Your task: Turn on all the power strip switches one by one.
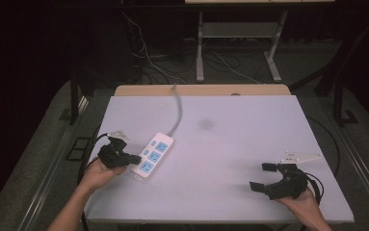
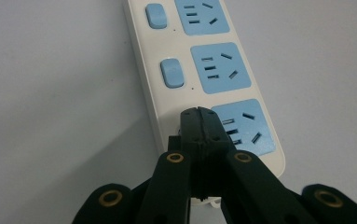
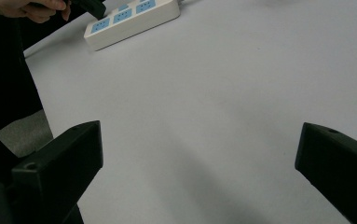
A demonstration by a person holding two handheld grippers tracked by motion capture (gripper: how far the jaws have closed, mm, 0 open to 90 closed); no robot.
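**At the near switch of the power strip, closed tips pressing**

On the left side of the white table [image 1: 230, 144] lies the white power strip [image 1: 154, 154], its grey cable [image 1: 178, 108] running off toward the far edge. We count three blue sockets along it, each with a small blue rocker switch beside it. In the left gripper view two of those switches show clearly, the far switch [image 2: 156, 15] and the middle switch [image 2: 172, 73]; the place of the third, beside the nearest socket [image 2: 246, 128], is hidden under our tips.

Our left gripper [image 2: 198, 112] has its jaws pressed together with nothing between them, and the joined tips sit on the strip right at that hidden third switch. We judge the step in hand to be pushing that switch with the closed tips, used as a single finger. Whether the rocker has tipped over we cannot tell.

Our right gripper [image 1: 264, 177] rests well apart at the table's right, jaws spread wide and empty.

The next move, as we read it, calls for a short firm downward press, kept centred so the tips do not slide onto the socket or shove the light strip sideways, then a straight lift away.
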